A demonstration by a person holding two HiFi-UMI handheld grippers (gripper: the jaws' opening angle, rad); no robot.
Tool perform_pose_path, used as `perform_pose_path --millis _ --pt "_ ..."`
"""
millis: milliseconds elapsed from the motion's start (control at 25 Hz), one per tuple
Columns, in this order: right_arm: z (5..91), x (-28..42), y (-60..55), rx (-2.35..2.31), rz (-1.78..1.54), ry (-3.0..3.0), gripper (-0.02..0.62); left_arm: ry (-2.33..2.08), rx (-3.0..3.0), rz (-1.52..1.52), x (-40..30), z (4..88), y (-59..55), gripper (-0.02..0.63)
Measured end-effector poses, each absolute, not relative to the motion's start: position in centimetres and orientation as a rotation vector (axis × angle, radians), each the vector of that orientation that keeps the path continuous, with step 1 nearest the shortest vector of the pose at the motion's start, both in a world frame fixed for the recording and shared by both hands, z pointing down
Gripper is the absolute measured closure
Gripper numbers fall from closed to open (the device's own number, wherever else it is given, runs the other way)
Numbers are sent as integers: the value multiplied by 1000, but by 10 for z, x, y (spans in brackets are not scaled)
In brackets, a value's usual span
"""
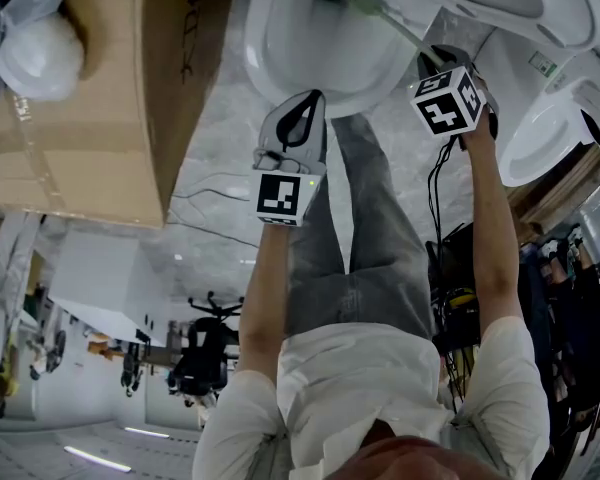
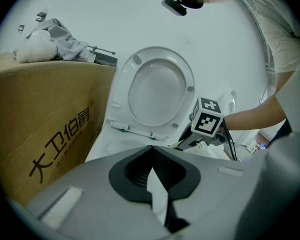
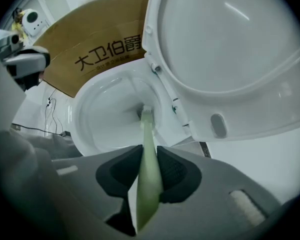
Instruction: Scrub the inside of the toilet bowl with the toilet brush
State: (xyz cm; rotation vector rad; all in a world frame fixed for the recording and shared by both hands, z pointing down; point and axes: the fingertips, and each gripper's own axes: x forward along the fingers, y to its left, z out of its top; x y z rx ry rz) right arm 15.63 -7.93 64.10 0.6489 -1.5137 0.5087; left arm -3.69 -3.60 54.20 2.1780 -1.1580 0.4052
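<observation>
cardboard box [image 1: 80, 98]: big brown one with black print on the side, standing on the floor just left of the toilet. There's a white bag and some grey stuff piled on top.

left tool [image 2: 151, 151]: jaws are together at the tips with nothing between them. It's just hovering in front of the bowl's near rim, pointing at the toilet, between the box and the person's leg.

toilet bowl [image 3: 100, 114]: white, open, seat up. The inside looks wet and shiny in the right gripper view.

toilet brush [image 3: 146, 134]: pale green handle running from the right tool down into the bowl. The bristle head is deep inside, against the lower back wall near the drain.

right tool [image 1: 435, 60]: jaws clamped on the brush handle, one pad on each side. It's held over the right side of the rim and angled down into the bowl.

seat and lid [image 3: 230, 49]: both flipped up, tilted back behind the bowl, off to the right of the brush.
</observation>
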Motion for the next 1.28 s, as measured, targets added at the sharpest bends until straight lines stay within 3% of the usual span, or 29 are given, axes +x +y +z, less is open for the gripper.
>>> perform_pose_path --millis 800,1280 --pt "659 143 -103 914 1136 -1457 499 -1169 2179 369 -48 538 -43 588" --pt "647 98 -85 997 1227 -1583 499 -1173 2157 366 -56 540 -33 588"
